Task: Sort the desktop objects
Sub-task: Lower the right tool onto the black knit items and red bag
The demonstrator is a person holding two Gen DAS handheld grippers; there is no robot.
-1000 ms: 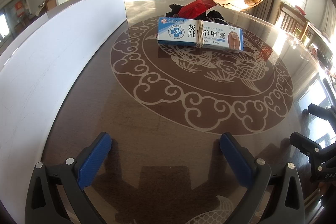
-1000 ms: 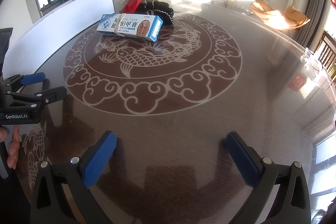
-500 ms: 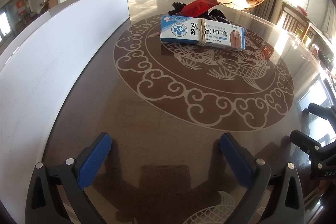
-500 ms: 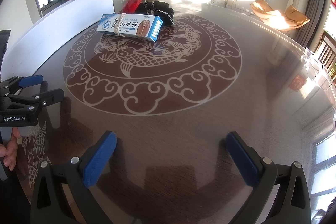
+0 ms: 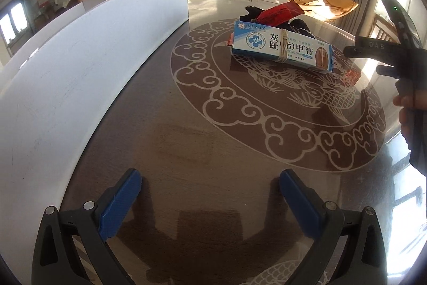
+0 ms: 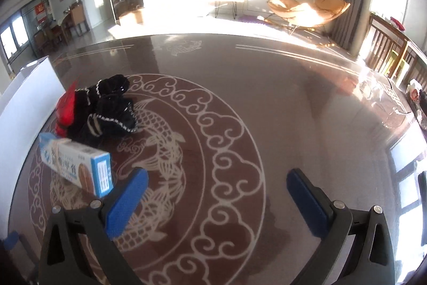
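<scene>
Worktop [image 5: 202, 151], dark and glossy with a pale dragon-and-cloud medallion, carries three things near its middle: a blue-and-white box [image 5: 281, 48] bound by a rubber band, a red packet [image 5: 280, 14] behind it, and black cloth [image 6: 109, 108] bunched against the packet. A white board [image 5: 88, 66] stands along the worktop's left side. The left tool [image 5: 210, 194] hovers low over bare worktop with its blue pads wide apart and nothing between them, well short of the box. The right tool [image 6: 217, 194] is likewise spread wide and empty; its left pad [image 6: 128, 202] sits just beside the box's near end, though I cannot tell whether they touch. In the left wrist view, a hand [image 5: 408, 108] grips the right tool's handle at the right edge.
</scene>
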